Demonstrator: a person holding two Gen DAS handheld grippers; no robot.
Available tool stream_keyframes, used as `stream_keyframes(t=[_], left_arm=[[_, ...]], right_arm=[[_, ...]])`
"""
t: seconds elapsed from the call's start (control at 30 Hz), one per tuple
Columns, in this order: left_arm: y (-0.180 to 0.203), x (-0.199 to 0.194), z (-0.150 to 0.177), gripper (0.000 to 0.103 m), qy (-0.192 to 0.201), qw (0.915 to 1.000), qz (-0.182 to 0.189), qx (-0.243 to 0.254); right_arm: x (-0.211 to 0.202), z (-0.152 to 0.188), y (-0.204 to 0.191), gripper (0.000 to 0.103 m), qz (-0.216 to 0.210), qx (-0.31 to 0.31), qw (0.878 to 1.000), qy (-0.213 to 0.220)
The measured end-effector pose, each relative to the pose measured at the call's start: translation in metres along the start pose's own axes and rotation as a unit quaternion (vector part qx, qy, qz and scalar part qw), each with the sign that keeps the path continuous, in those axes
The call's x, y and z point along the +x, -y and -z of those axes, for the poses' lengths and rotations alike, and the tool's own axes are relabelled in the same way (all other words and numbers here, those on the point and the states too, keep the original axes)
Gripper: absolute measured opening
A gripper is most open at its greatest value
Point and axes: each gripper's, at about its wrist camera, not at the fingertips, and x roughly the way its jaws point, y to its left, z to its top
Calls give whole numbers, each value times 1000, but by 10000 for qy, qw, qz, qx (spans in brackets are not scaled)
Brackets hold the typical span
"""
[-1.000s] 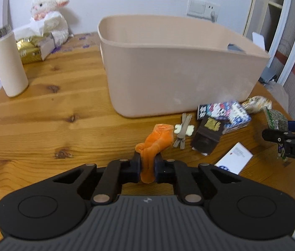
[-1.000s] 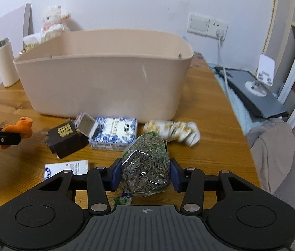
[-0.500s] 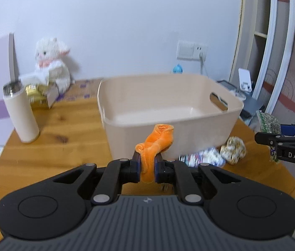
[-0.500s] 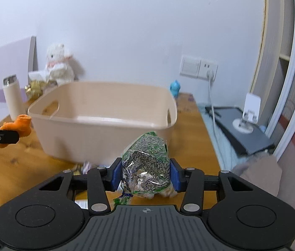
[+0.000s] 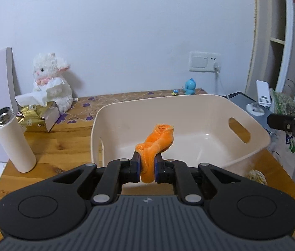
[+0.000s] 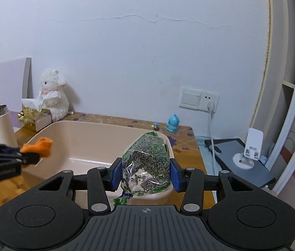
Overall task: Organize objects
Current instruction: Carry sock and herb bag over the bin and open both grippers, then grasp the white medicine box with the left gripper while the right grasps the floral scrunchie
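- Both claws have risen from the counter [image 5: 63,146] within the last second and now hang over the beige bin [image 5: 258,135]
- Left claw [image 5: 147,166] is clenched on the orange cloth [image 5: 157,140]; right claw [image 6: 145,174] grips the bag of dried herbs [image 6: 147,159]
- Both look ready to drop
- The bin's floor is bare, its rims just below
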Motion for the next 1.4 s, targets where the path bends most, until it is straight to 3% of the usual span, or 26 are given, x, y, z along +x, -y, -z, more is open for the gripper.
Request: stream_keyframes(t=[0.37, 0.57, 0.63, 0.7, 0.73, 0.8, 0.97, 1.1, 1.4], left_arm=[[11, 69, 0, 13, -597, 9977, -267, 179], [2, 84, 4, 15, -855, 9962, -176, -9], [3, 81, 3, 18, -819, 9964, -219, 30], [4, 75, 2, 51, -793, 9967, -186, -10], [3, 71, 1, 55, -739, 9971, -161, -44], [4, 62, -3, 76, -647, 9977, -201, -77], [5, 35, -9, 82, -461, 9986, -243, -100], [6, 12, -8, 85, -432, 9987, -216, -184], [18, -20, 20, 89, -747, 9968, -177, -212]], right_arm=[[67, -6, -14, 43, -78, -218, 9982, -560], [90, 5, -18, 43, -53, -213, 9956, -914], [90, 7, -16, 54, -29, -160, 9955, -937], [87, 6, -14, 57, -51, -112, 9959, -893], [84, 5, -13, 58, -69, -93, 9962, -866], [74, 3, -13, 66, -81, -111, 9967, -794], [41, -3, -10, 77, -47, -233, 9981, -564], [18, -2, -2, 79, -26, -229, 9983, -532], [-23, 26, 6, 87, 34, -568, 9958, -713]])
